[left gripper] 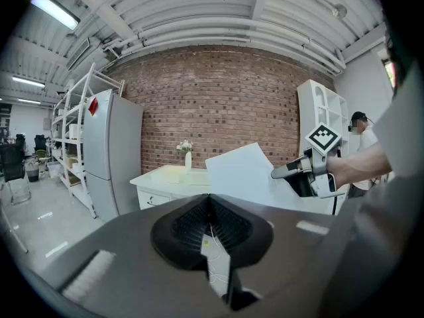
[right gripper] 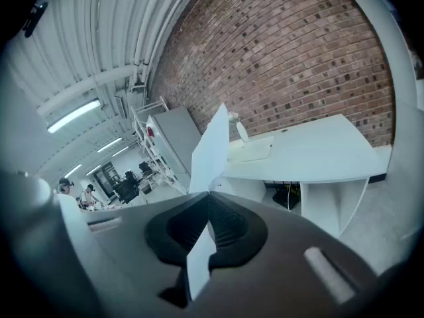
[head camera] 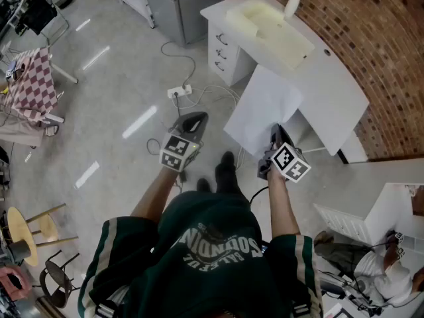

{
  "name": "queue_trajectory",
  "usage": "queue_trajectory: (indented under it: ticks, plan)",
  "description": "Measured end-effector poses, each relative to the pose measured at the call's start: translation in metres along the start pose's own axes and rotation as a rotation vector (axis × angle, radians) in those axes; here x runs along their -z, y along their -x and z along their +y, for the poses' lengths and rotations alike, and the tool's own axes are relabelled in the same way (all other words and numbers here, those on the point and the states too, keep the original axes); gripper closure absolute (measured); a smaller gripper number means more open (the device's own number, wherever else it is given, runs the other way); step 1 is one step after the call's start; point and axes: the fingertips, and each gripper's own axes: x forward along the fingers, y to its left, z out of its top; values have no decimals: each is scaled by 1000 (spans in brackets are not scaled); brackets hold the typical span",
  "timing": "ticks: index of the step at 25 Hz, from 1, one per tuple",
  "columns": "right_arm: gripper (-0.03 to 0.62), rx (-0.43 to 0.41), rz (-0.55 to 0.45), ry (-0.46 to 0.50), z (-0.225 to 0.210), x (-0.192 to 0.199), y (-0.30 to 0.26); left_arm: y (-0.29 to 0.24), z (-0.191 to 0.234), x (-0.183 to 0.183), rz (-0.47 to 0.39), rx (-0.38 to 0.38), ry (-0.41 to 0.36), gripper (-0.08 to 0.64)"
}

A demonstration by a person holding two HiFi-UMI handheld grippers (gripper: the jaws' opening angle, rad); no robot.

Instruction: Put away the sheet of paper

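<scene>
A white sheet of paper (head camera: pixel 265 108) hangs in the air in front of the white desk (head camera: pixel 334 78). My right gripper (head camera: pixel 278 131) is shut on its near edge. In the right gripper view the sheet (right gripper: pixel 213 150) stands up edge-on from the closed jaws of that gripper (right gripper: pixel 211 194). My left gripper (head camera: pixel 197 118) is held to the left, apart from the paper, with its jaws shut on nothing. The left gripper view, past that gripper (left gripper: pixel 211 197), shows the paper (left gripper: pixel 240 173) and the right gripper (left gripper: pixel 306 175) holding it.
On the desk lie a cream tray (head camera: pixel 268 30) and a vase with flowers (head camera: pixel 292 2). A drawer unit (head camera: pixel 225 55) stands under the desk's left end. A power strip (head camera: pixel 179 91) with cables lies on the floor. A grey fridge (left gripper: pixel 112 152) stands to the left. A person (head camera: pixel 371 264) sits at lower right.
</scene>
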Motion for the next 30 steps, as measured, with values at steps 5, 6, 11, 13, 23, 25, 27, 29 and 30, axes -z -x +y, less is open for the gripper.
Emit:
queue_trajectory:
  ticks: [5, 6, 11, 13, 23, 25, 27, 29, 30]
  plan:
    - [591, 6, 0, -20, -7, 1, 0, -6, -3, 2, -4, 10, 4, 549]
    - [591, 7, 0, -25, -7, 1, 0, -6, -3, 2, -3, 11, 4, 549]
    - [591, 12, 1, -40, -6, 1, 2, -7, -5, 0, -5, 25, 11, 549]
    - [591, 13, -1, -46, -5, 1, 2, -7, -4, 1, 1, 26, 9, 549]
    - [591, 29, -1, -73, -13, -10, -14, -33, 7, -4, 16, 48, 14, 549]
    - [591, 33, -1, -76, -16, -16, -21, -43, 10, -5, 32, 51, 21, 549]
    - [591, 38, 0, -77, -20, -22, -27, -52, 13, -5, 44, 59, 24, 549]
    - [591, 43, 1, -79, -23, -29, -36, -64, 15, -9, 50, 70, 22, 549]
    - [591, 46, 3, -80, -26, -33, -40, -70, 16, -12, 47, 75, 23, 549]
